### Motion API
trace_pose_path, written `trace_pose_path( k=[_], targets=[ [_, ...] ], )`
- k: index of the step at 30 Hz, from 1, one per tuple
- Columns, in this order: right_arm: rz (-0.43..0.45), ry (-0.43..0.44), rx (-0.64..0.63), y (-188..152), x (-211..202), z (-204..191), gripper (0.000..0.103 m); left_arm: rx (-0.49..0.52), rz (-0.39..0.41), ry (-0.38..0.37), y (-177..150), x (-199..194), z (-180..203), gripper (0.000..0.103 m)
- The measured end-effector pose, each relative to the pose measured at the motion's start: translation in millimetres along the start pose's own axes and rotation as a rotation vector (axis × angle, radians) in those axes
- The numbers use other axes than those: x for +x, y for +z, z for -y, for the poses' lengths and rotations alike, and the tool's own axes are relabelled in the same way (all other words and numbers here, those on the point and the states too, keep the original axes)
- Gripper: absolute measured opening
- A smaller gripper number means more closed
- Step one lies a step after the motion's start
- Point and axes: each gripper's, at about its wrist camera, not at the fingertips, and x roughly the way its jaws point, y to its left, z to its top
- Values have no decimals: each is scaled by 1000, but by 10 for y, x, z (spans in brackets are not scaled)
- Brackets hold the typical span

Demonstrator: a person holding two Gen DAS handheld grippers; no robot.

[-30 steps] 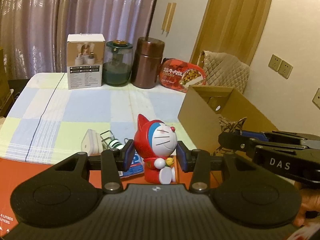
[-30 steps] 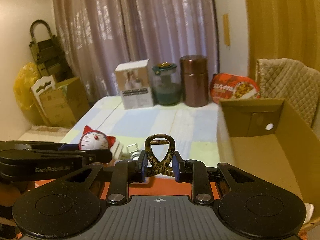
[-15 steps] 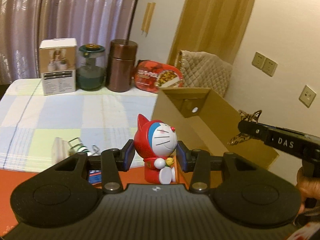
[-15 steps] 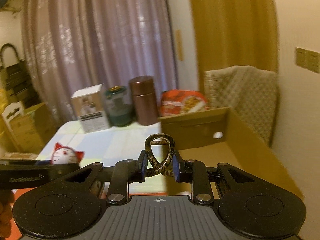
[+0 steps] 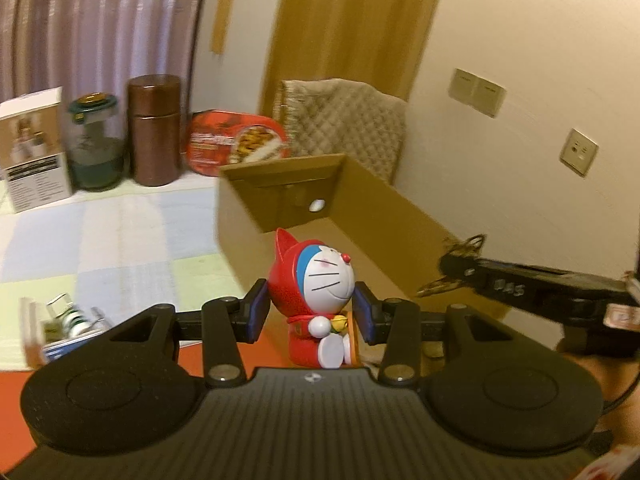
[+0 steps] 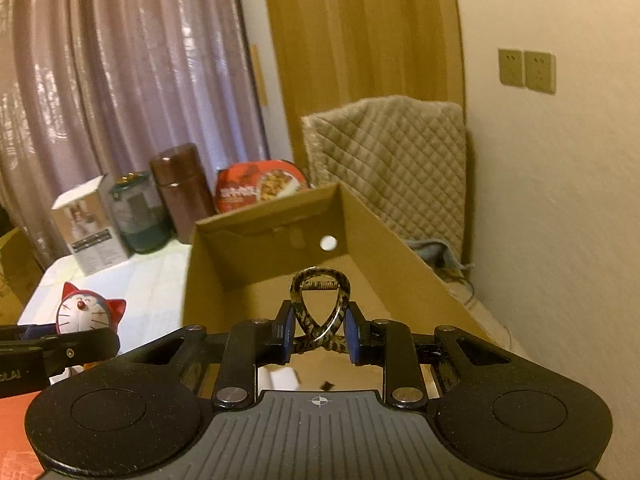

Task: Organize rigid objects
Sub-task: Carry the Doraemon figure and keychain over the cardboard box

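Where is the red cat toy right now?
The red cat toy is held upright in the left gripper, just in front of the open cardboard box, in the left wrist view.

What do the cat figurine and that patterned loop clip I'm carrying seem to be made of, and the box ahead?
Cat figurine: looks like glossy moulded plastic, with highlights on its red hood.
Loop clip: probably shiny plastic in a tortoiseshell pattern, with what looks like a small metal spring at the top; too small to tell for sure.
Box: matte brown cardboard, with folded flaps and a punched hole.
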Motion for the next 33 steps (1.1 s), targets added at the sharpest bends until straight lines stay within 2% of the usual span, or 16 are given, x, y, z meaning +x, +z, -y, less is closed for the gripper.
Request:
trace_pose_path(
  k=[5,11,16,23,33],
  targets=[
    [-27,-26,30,-42,79,185,22,18,-15,-73,8,175,251,39],
    [-41,-39,44,-73,98,322,22,68,-27,-96,-1,349,442,39],
    [-54,-42,48,-97,138,415,22,124,-36,-96,0,477,514,39],
    [-55,-27,46,-107,174,427,22,143,-62,-121,-50,607,524,39],
    [-74,-20,52,-122,218,418,22,164,-94,-116,-133,713,554,39]
  ],
)
